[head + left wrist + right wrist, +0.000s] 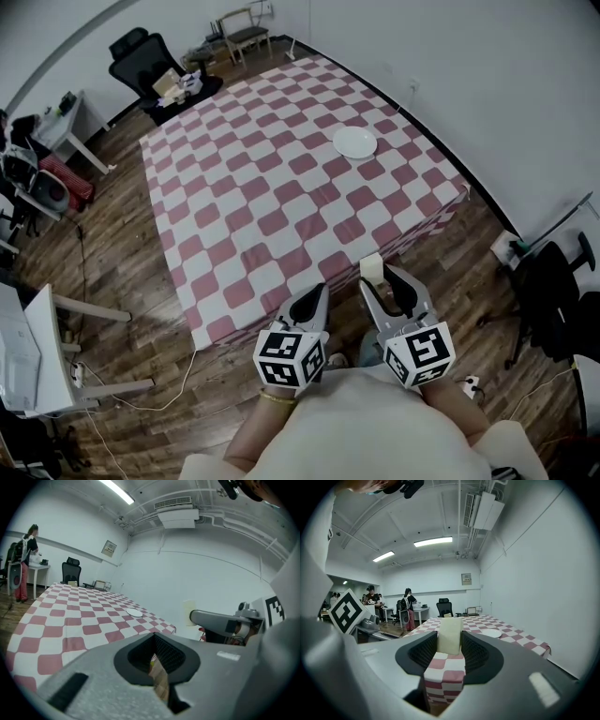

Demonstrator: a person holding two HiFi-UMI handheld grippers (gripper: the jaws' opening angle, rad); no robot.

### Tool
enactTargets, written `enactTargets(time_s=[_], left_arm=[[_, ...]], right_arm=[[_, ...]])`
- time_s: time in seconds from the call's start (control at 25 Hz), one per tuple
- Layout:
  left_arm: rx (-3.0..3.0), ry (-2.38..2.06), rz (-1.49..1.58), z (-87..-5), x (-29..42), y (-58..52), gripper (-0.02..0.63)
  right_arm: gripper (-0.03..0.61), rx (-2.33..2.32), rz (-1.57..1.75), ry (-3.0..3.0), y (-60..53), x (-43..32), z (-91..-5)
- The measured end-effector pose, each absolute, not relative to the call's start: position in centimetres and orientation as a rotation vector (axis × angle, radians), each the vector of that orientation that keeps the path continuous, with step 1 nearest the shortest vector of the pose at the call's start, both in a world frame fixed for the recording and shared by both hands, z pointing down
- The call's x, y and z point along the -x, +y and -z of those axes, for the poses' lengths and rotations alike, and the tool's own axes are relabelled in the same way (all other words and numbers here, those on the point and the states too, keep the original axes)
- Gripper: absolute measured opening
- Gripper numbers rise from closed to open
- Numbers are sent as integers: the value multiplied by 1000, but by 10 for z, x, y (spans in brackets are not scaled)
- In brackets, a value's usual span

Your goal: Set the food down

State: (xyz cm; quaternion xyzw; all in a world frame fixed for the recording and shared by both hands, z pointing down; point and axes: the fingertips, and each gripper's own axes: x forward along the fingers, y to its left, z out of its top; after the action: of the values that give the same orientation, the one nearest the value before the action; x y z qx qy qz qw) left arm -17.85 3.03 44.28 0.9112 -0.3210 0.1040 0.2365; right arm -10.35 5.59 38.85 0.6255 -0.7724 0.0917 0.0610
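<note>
**What I can't make out from here**

In the head view the pale food block [371, 266] only pokes out at the tips of my right gripper [380, 279]. The rest is hidden between the jaws. My arms run off the near edge. The clutter on the black office chair [136, 52] at the far left is too small to tell. In the right gripper view the block hides part of the checked table [525, 641].
</note>
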Motion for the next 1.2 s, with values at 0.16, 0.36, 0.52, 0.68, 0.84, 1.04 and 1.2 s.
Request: enactTargets(time_s=[0.16,0.36,0.52,0.68,0.84,1.04,1.2], left_arm=[[-2492,-884,-281,-444,179,23,3],[-2489,-895,-280,-443,173,12,3],[-2486,-913,-279,-444,162,-3,3],[-2490,-920,-287,-442,146,-22,3],[-2485,-931,-285,-440,127,-42,3],[-2483,-953,-285,-435,106,-70,3],[-2479,-963,-291,-435,87,-91,3]], right_arm=[[169,-1890,-282,-2330,51,102,-391],[169,-1892,-282,-2340,39,93,-389],[169,-1885,-279,-2353,23,80,-390],[169,-1887,-282,-2360,2,63,-389],[169,-1883,-279,-2360,-19,41,-388],[169,-1880,-266,-2369,-51,15,-383],[169,-1883,-264,-2374,-72,-8,-378]])
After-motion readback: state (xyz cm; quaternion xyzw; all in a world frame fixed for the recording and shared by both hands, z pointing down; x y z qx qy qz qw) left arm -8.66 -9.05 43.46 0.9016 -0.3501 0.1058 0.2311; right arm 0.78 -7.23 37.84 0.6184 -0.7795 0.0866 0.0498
